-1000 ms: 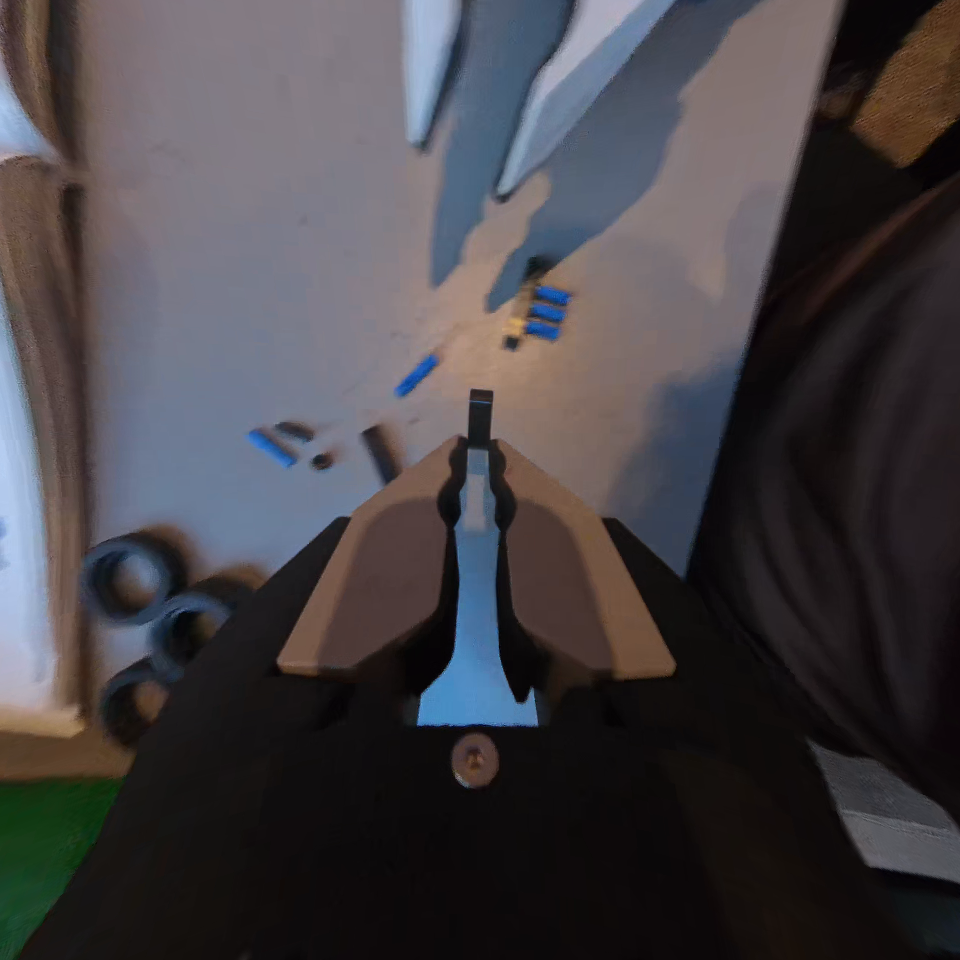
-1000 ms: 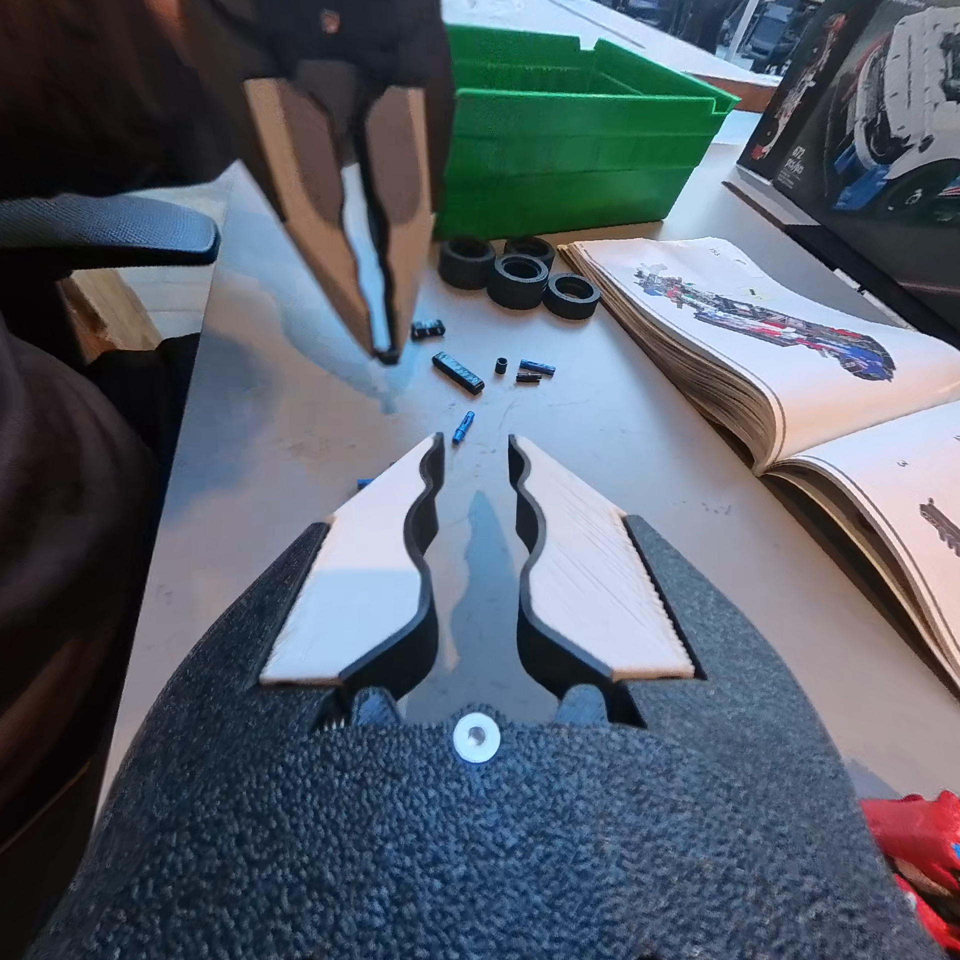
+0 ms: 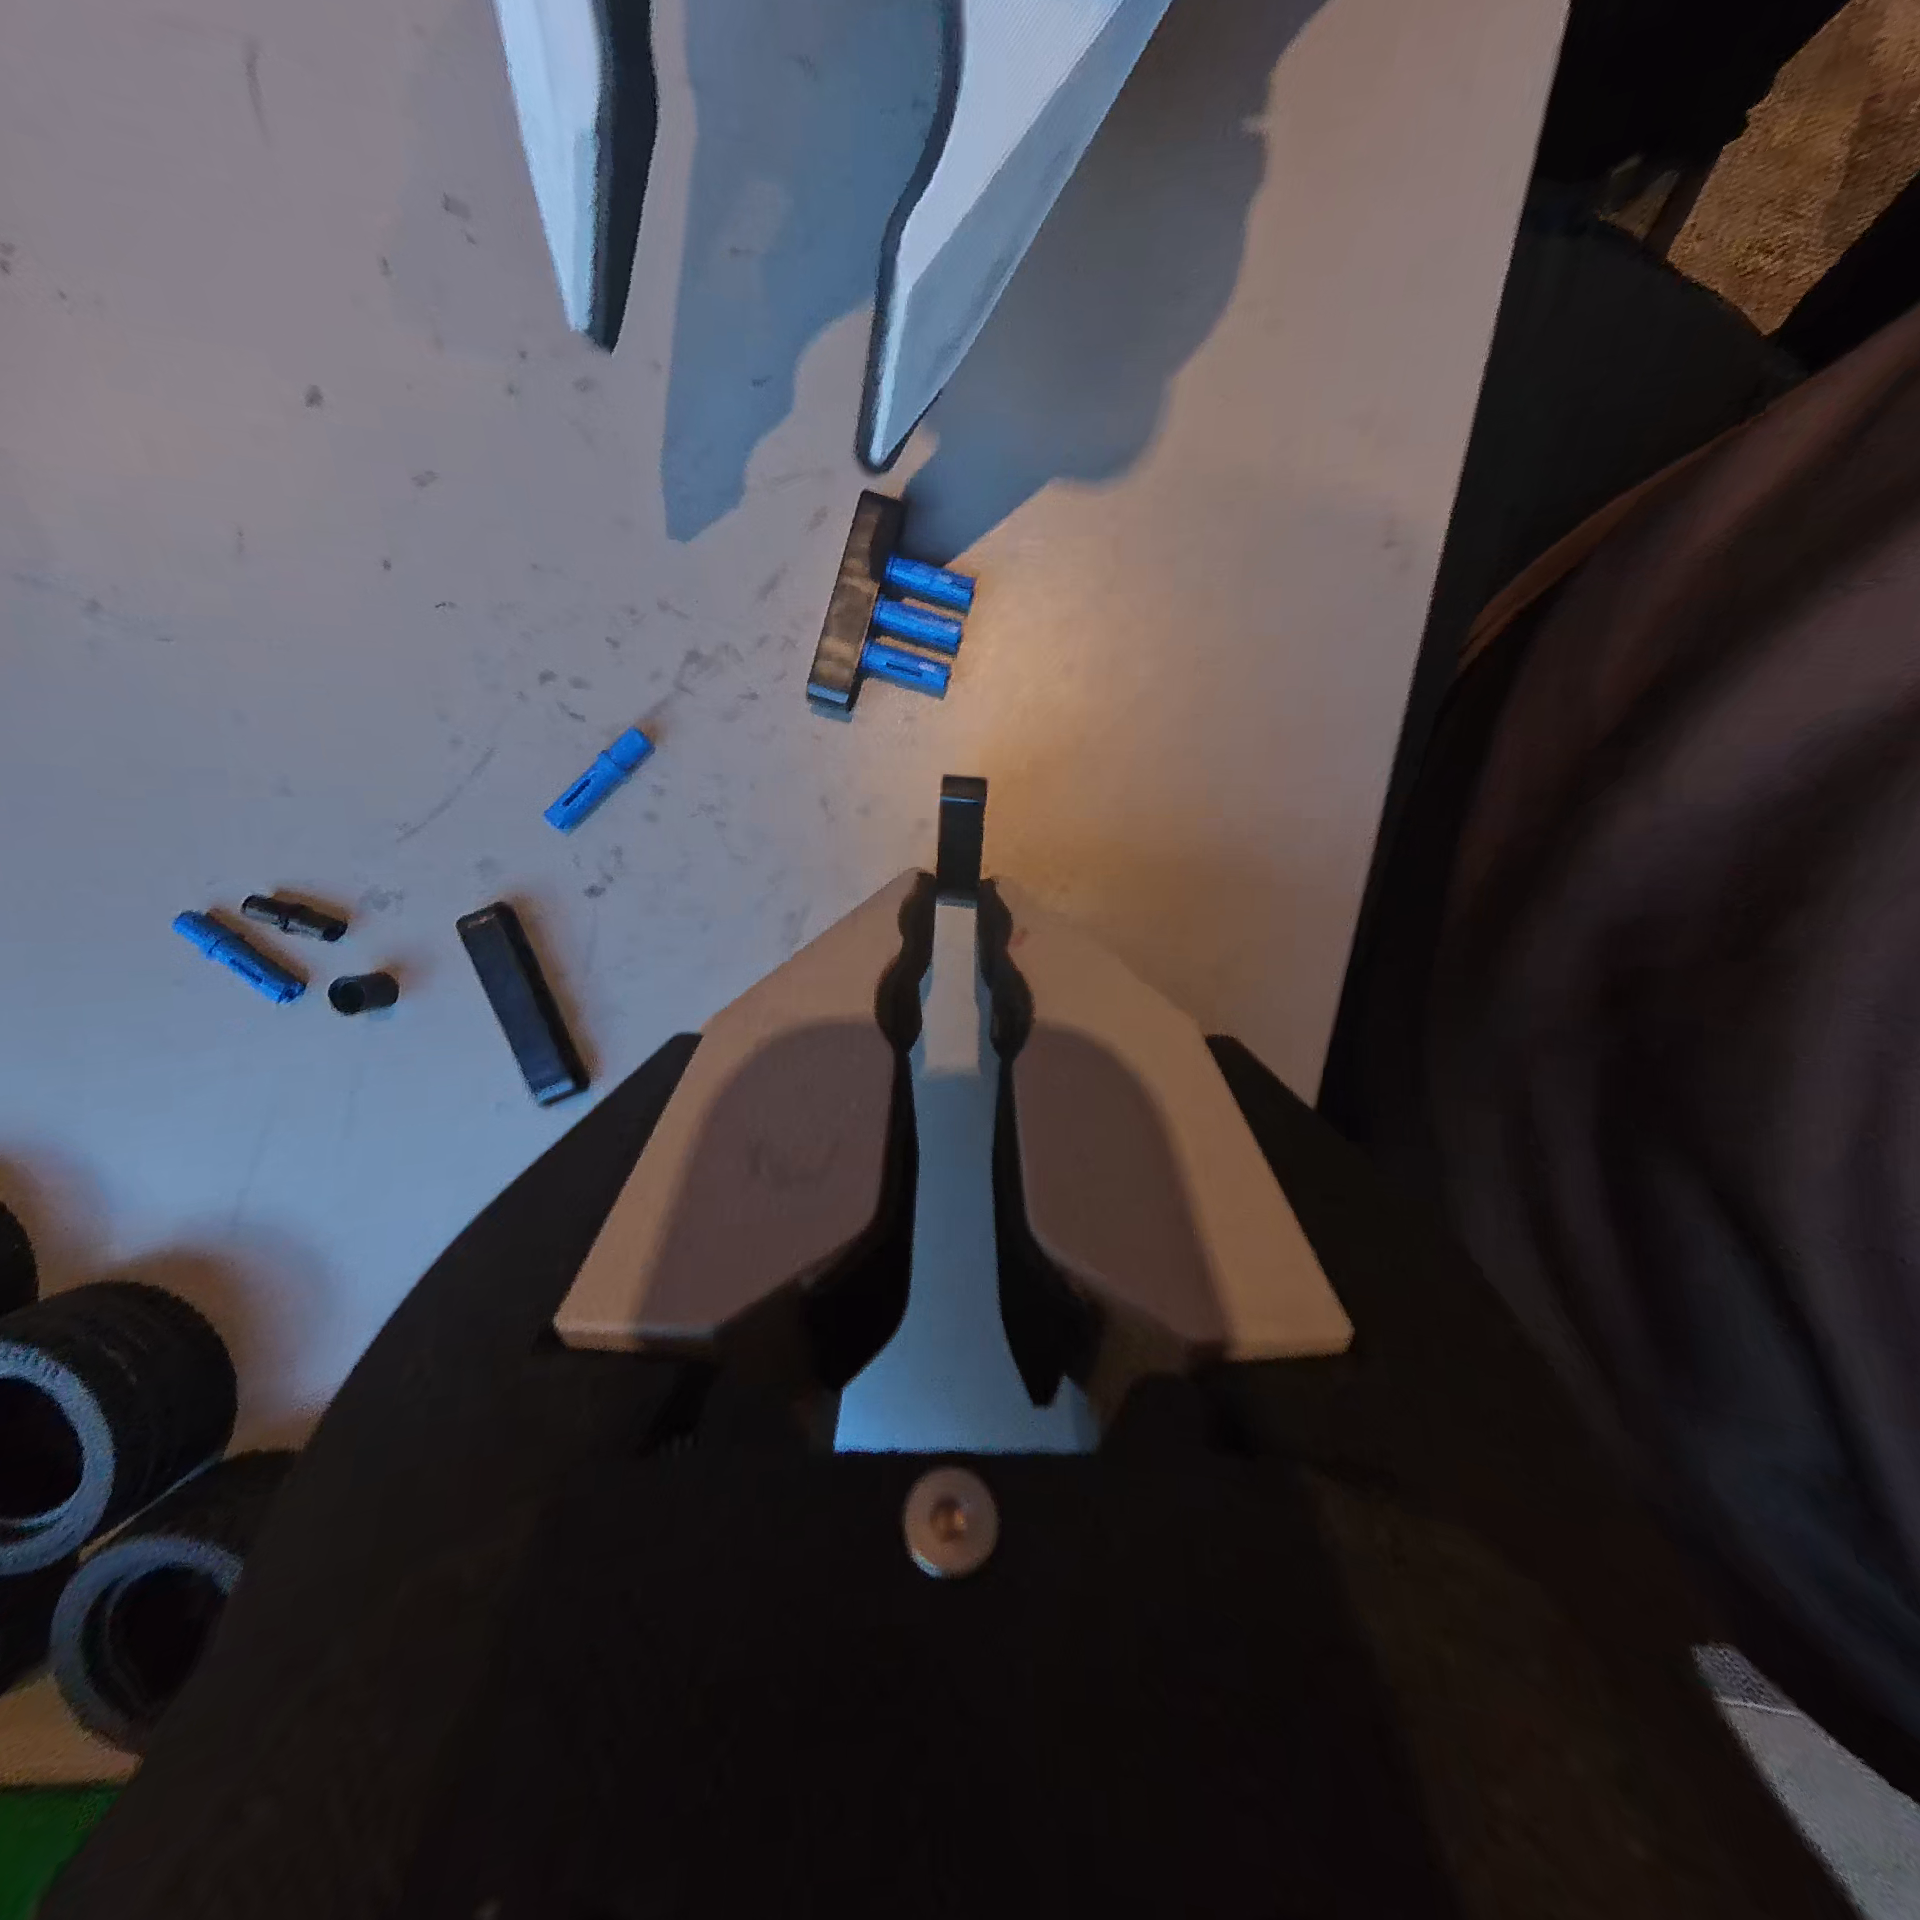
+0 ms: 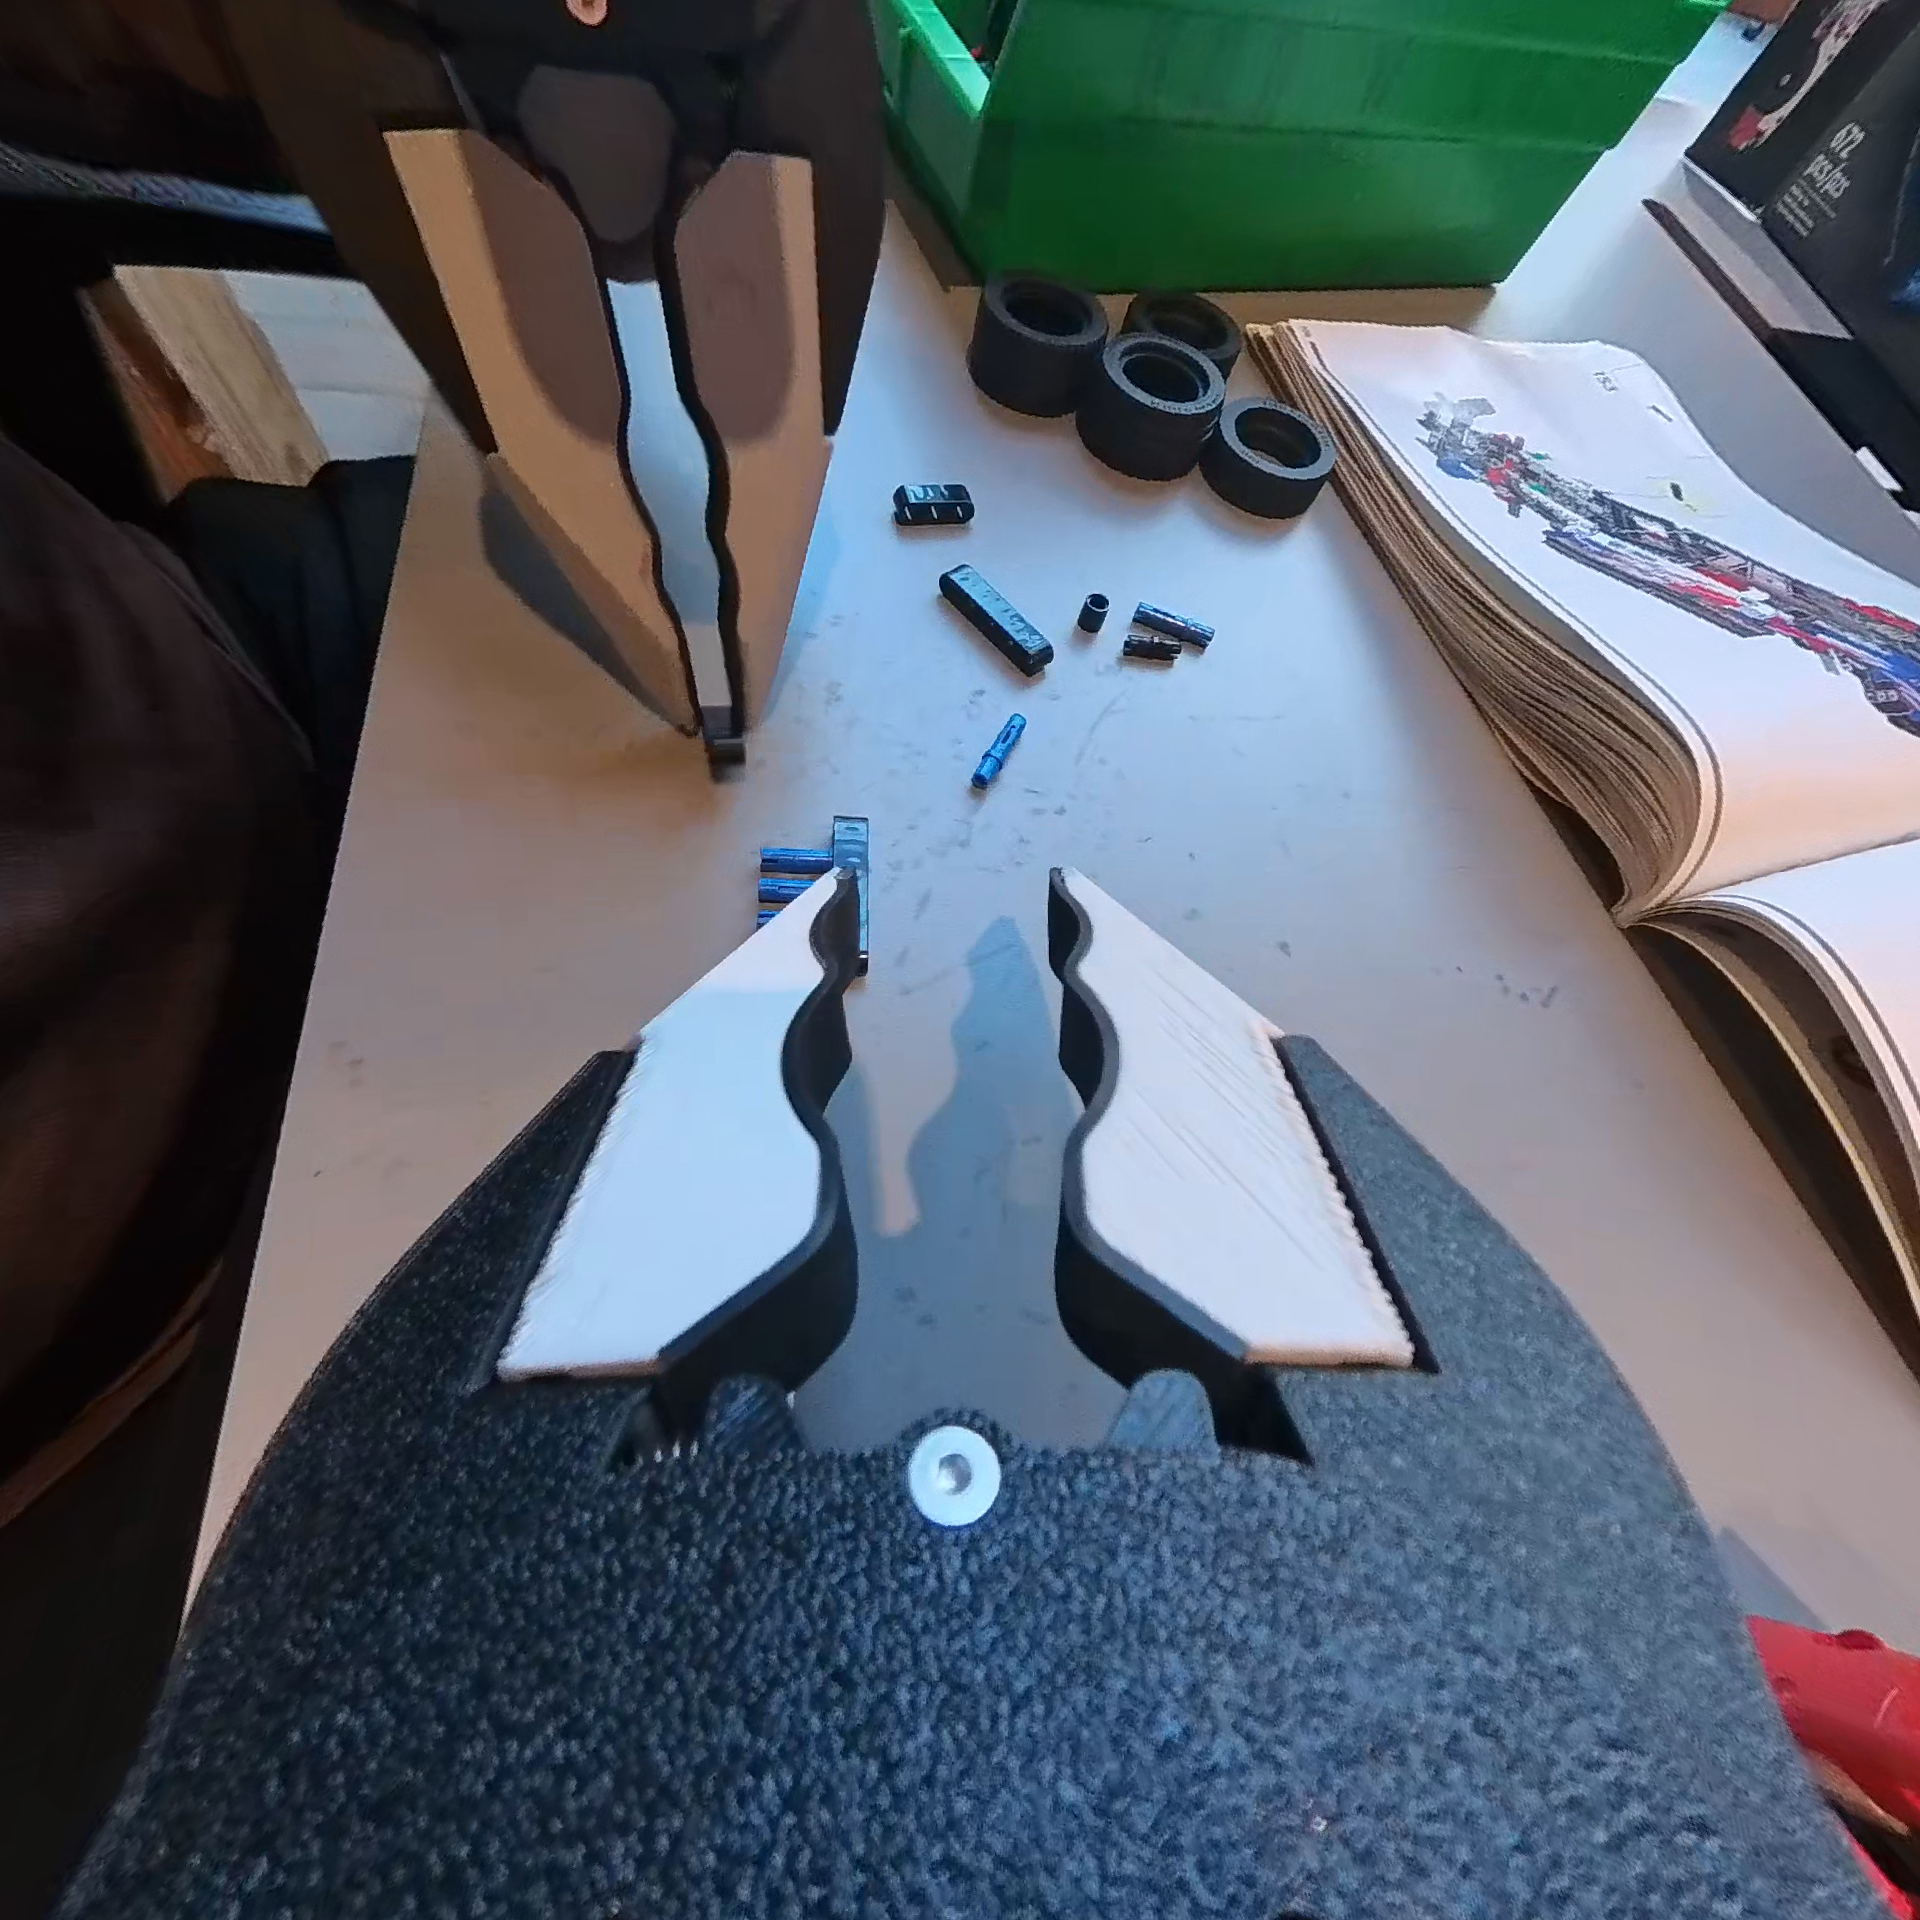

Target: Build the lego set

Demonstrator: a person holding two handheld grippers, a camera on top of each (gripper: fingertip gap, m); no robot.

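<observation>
My left gripper (image 3: 957,896) is shut on a small black piece (image 3: 961,826) that sticks out past its tips, held low over the white table (image 3: 1195,727). It also shows in the right wrist view (image 4: 717,727), pointing down with the piece (image 4: 725,750) at the table. A black beam with three blue pins (image 3: 854,613) lies just ahead of it. My right gripper (image 4: 951,883) is open and empty; its left fingertip (image 4: 831,902) overlaps that beam (image 4: 852,844). In the left wrist view the right gripper (image 3: 738,405) comes in from the top.
Loose parts lie on the table: a blue pin (image 4: 1000,750), a longer black beam (image 4: 995,620), a short black beam (image 4: 932,506), small pins and a bush (image 4: 1153,629). Several black tyres (image 4: 1148,400), a green bin (image 4: 1247,135) and an open instruction book (image 4: 1558,623) stand behind and right. Spacing between my two grippers at the tips: around 8 cm.
Both grippers have come lower and closer to the parts. My right gripper has opened wider and reached the beam with blue pins. My left gripper still holds the black piece.
</observation>
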